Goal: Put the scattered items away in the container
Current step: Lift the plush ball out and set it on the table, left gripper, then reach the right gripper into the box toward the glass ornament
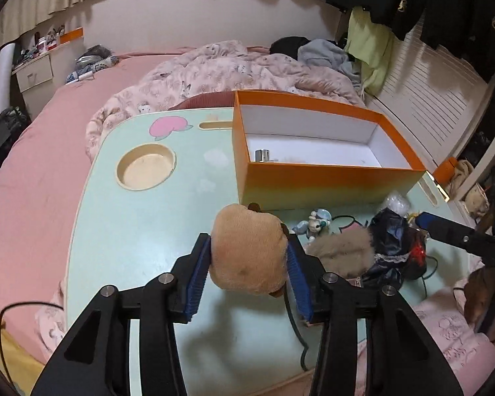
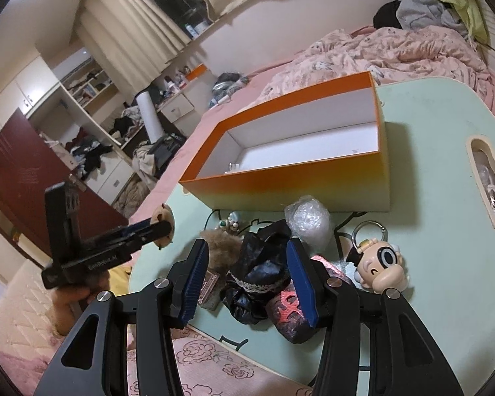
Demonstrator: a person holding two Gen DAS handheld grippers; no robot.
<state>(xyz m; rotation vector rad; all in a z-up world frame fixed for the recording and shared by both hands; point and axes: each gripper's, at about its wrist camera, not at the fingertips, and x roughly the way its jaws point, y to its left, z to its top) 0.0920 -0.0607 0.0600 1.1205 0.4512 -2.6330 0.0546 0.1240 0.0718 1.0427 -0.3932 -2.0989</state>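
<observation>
My left gripper [image 1: 248, 242] is shut on a tan plush toy [image 1: 247, 254], held above the mint lap table [image 1: 132, 231] just in front of the orange box [image 1: 313, 181]. The box [image 2: 280, 184] is open-topped with white walls, and a small metal item [image 1: 264, 155] lies inside. My right gripper [image 2: 249, 247] stands open over a pile at the table's near edge, with a black bag [image 2: 260, 264] between its fingers. Around the bag lie a brown fur pompom [image 2: 221, 241], a bubble-wrap wad [image 2: 308, 221], a dark red pouch [image 2: 290, 310] and a big-eyed keychain figure [image 2: 379, 267].
A small blue-white figurine [image 1: 316, 222] lies by the box's front wall. The table has a round cup hollow [image 1: 146, 166] and a handle slot [image 2: 488, 181]. A rumpled pink quilt [image 1: 231, 69] lies on the bed behind. A hand [image 2: 72, 300] grips the left tool.
</observation>
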